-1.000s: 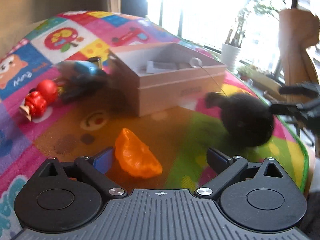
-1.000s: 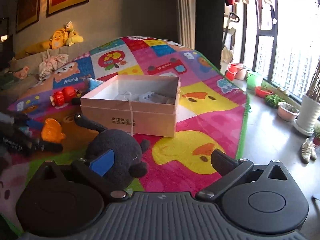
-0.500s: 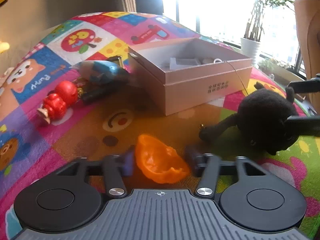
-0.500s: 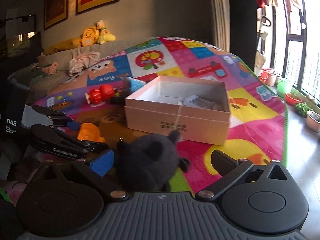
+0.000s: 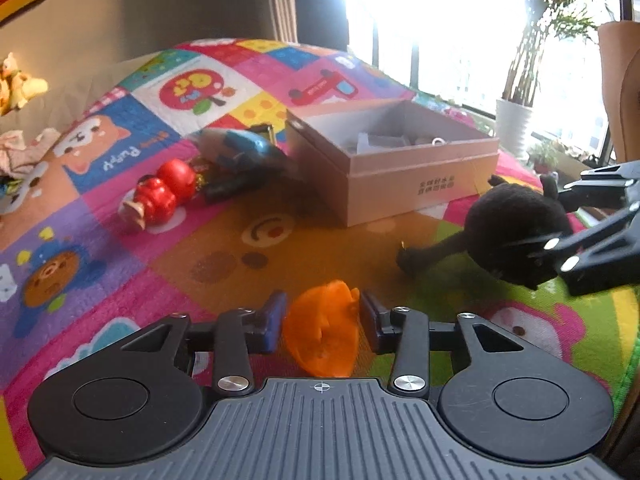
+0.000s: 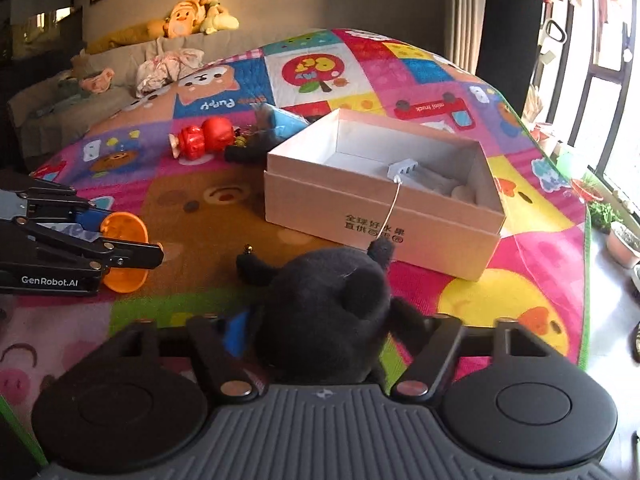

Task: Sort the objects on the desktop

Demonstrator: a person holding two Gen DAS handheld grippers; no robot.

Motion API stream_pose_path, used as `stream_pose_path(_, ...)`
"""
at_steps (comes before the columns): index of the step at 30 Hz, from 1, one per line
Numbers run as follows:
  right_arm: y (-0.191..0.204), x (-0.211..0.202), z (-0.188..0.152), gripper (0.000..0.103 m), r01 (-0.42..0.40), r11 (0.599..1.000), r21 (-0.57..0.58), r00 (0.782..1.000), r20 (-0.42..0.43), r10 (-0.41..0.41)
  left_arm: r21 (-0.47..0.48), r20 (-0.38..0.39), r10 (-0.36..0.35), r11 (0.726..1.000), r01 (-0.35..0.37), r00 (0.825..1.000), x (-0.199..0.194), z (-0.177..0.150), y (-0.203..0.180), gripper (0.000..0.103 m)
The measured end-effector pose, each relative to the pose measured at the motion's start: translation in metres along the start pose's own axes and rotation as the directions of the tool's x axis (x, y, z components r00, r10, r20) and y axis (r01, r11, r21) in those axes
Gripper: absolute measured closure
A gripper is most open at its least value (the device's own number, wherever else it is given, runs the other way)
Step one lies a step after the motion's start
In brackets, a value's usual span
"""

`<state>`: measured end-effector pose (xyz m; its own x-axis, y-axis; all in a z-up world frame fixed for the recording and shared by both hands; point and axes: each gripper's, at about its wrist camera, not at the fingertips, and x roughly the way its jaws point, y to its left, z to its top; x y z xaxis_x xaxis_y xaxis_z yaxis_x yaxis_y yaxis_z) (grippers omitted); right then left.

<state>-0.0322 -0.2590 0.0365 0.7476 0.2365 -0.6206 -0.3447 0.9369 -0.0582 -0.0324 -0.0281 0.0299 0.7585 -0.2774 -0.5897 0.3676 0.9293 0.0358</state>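
An orange plastic toy (image 5: pixel 320 332) lies on the colourful play mat, and the pads of my left gripper (image 5: pixel 322 312) touch both of its sides while the jaws are still closing. The right wrist view shows that left gripper (image 6: pixel 128 236) with the orange toy (image 6: pixel 124 248) at the left. A black plush toy (image 6: pixel 320 296) fills the gap of my right gripper (image 6: pixel 324 332), whose jaws are closing on it. An open pink cardboard box (image 6: pixel 380 208) stands just beyond the plush, with a white plug and cord inside. In the left wrist view, the right gripper (image 5: pixel 560 224) straddles the plush (image 5: pixel 516 228).
A red figurine (image 5: pixel 160 196), a blue toy (image 5: pixel 240 144) and a dark object (image 5: pixel 228 188) lie left of the box (image 5: pixel 420 164). The mat's right edge (image 6: pixel 586 240) drops to a floor with plant pots. A sofa with stuffed toys (image 6: pixel 192 16) stands behind.
The left jaws have closed from wide apart onto the orange toy. The right gripper has moved forward over the black plush and its jaws have narrowed around it.
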Motion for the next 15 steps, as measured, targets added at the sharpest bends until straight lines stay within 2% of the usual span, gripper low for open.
stream_pose_path(2, -0.009, -0.016, 0.008, 0.035, -0.047, 0.998, 0.039, 0.999, 0.01, 0.046, 0.003, 0.024, -0.002, 1.0, 0.002, 1.0, -0.008, 0.003, -0.002, 0.059)
stream_pose_path(4, -0.018, -0.041, 0.021, 0.035, -0.066, 0.996, 0.057, 0.996, 0.069, 0.062, 0.006, 0.051, -0.007, 1.0, 0.007, 0.999, -0.016, 0.007, -0.004, 0.059)
stream_pose_path(7, -0.034, -0.085, 0.044, 0.035, -0.067, 0.993, 0.094, 0.981, 0.189, 0.048, 0.022, 0.09, -0.007, 1.0, 0.005, 0.996, -0.026, 0.015, -0.008, 0.059)
stream_pose_path(11, -0.05, -0.131, 0.063, 0.035, -0.078, 0.99, 0.119, 0.946, 0.321, 0.036, 0.036, 0.124, -0.013, 0.999, 0.009, 0.992, -0.035, 0.025, -0.013, 0.059)
stream_pose_path(13, -0.053, -0.145, 0.068, 0.035, -0.048, 0.993, 0.106, 0.932, 0.363, 0.007, 0.05, 0.143, -0.016, 0.999, 0.009, 0.99, -0.036, 0.033, -0.016, 0.059)
stream_pose_path(15, -0.055, -0.151, 0.068, 0.035, -0.029, 0.995, 0.097, 0.928, 0.372, -0.009, 0.07, 0.164, -0.022, 0.997, 0.011, 0.986, -0.035, 0.043, -0.019, 0.059)
